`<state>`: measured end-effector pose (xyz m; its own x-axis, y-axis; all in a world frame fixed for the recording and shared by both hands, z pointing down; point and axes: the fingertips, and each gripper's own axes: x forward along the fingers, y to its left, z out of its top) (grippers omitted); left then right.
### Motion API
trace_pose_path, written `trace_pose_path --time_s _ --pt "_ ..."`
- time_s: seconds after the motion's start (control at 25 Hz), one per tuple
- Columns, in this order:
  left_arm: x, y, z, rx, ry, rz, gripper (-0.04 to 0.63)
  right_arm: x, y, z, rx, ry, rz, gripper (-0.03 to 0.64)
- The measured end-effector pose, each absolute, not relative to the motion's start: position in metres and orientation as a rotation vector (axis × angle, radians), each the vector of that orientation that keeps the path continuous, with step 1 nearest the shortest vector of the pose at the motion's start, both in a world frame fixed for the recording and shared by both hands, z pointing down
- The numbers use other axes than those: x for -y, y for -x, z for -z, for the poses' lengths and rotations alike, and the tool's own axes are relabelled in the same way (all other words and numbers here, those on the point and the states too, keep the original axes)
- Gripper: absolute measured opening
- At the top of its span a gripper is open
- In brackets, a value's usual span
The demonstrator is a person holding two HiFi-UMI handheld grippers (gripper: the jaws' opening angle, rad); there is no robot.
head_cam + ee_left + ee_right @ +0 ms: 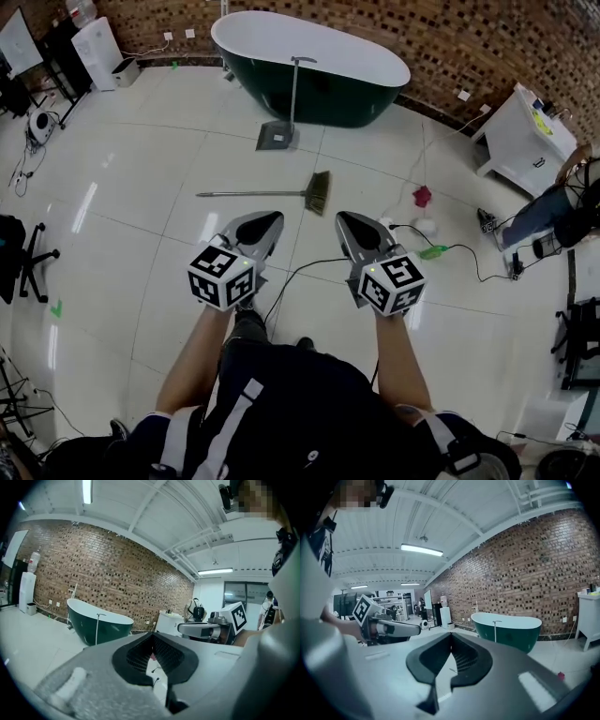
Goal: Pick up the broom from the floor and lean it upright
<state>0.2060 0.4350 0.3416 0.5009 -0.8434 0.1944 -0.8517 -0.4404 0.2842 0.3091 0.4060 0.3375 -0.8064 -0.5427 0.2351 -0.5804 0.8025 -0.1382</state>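
**Head view with both gripper views.** An oval bathtub, dark green outside and white inside [309, 58], is standing against the red-brown brick wall [450, 37]. All positions below are given relative to this tub.

- **Dustpan:** A grey long-handled dustpan [278, 136] is standing just in front of the tub on the glossy white tiled floor [141, 178], with its handle upright.
- **Broom:** The thin-handled broom with olive bristles [267, 193] is lying flat on the floor, farther out from the tub than the dustpan. Its handle is running roughly along the tub's length, and its bristle head is pointing toward the tub's right end.
- **Grippers:** The left gripper [270, 223] and the right gripper [347, 223] are hovering side by side, farther from the tub than the broom and well apart from it. Both are aiming toward the tub and tilting slightly downward.
- **Fingers:** Each gripper's two grey fingers [93, 681] are pressing together at the tips and are pinching nothing. Only floor is showing through the dark-padded hollow behind the tips.
- **Other objects:**
  - A small pink object [422, 196] is lying on the floor off the tub's right end, out about as far as the broom.
  - A white cabinet [520, 131] is standing beyond the tub's right end.
  - A white water dispenser [98, 52] is standing beyond its left end.
  - A black cable [291, 277] is trailing over the floor on the side of the grippers away from the tub.
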Motion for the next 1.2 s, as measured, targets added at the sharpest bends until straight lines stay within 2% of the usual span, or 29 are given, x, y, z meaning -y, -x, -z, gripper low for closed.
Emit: trace_pose_path --time_s 0.6,1.2 --pt "-0.352 -0.005 -0.367 1.422 -2.338 -0.013 0.002 -0.321 -0.110 -0.344 2.724 -0.849 -0.293 0.000" --pt "-0.290 0.105 -0.402 1.571 -2.166 0.002 0.002 -0.243 0.007 -0.376 2.731 -0.609 -0.326 0.000"
